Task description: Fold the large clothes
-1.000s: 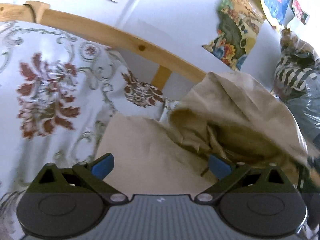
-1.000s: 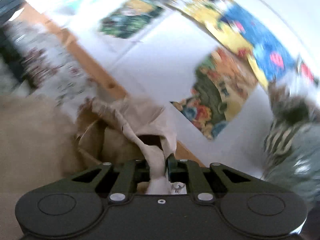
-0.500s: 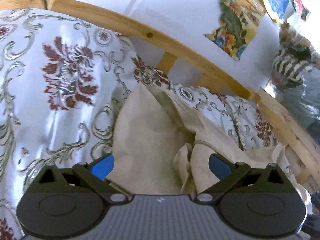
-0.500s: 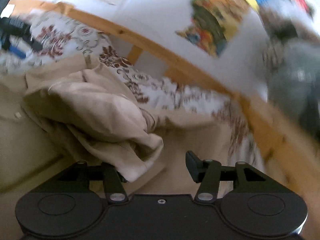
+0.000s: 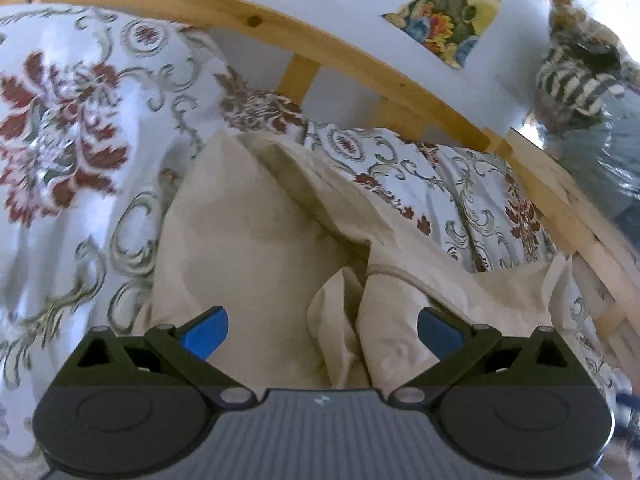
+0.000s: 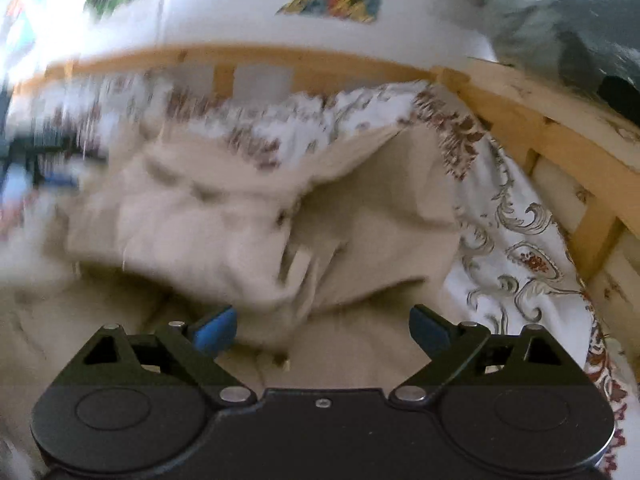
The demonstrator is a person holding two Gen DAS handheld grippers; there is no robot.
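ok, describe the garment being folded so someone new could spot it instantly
Start at the wooden bed rail along the white wall, then drop to the floral bedspread below it. The beige garment lies crumpled on that spread: plain and unpatterned, unlike the red-and-grey flowered fabric around it.

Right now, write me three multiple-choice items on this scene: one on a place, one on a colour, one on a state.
1. Where does the beige garment lie?
A. on the floral bedspread
B. over the wooden rail
C. on a bare floor

2. What colour are the pads on the left gripper?
A. red
B. blue
C. yellow

3. What is the right gripper doing?
A. clamped on cloth
B. open, holding nothing
C. gripping the rail

Answers:
1 A, patterned bedding shows around the garment.
2 B, both fingertips carry blue pads.
3 B, its jaws stand wide apart above the garment.
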